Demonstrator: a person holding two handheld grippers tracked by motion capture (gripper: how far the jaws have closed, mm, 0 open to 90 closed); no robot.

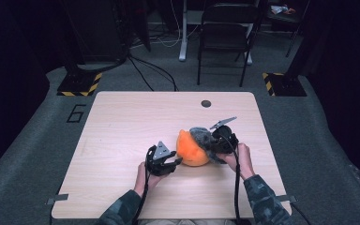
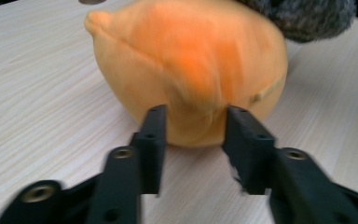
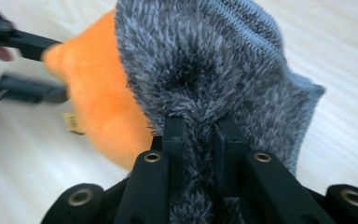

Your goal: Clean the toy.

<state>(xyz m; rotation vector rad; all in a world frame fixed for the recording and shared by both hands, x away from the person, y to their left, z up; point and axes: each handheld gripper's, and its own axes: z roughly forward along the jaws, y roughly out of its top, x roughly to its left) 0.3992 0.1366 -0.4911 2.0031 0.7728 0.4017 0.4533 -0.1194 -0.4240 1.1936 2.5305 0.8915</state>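
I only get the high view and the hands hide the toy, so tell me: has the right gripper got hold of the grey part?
Observer: Yes. In the right gripper view the right gripper is shut on the grey fur, with a tuft pinched between its jaws.
Operator: And the left one, is it gripping the orange part?
Observer: No. In the left gripper view the left gripper is open; the orange plush bulges between the jaws, and whether the pads touch it I cannot tell.
Operator: Is the toy off the table?
Observer: The left gripper view shows the orange plush's underside resting on the table.
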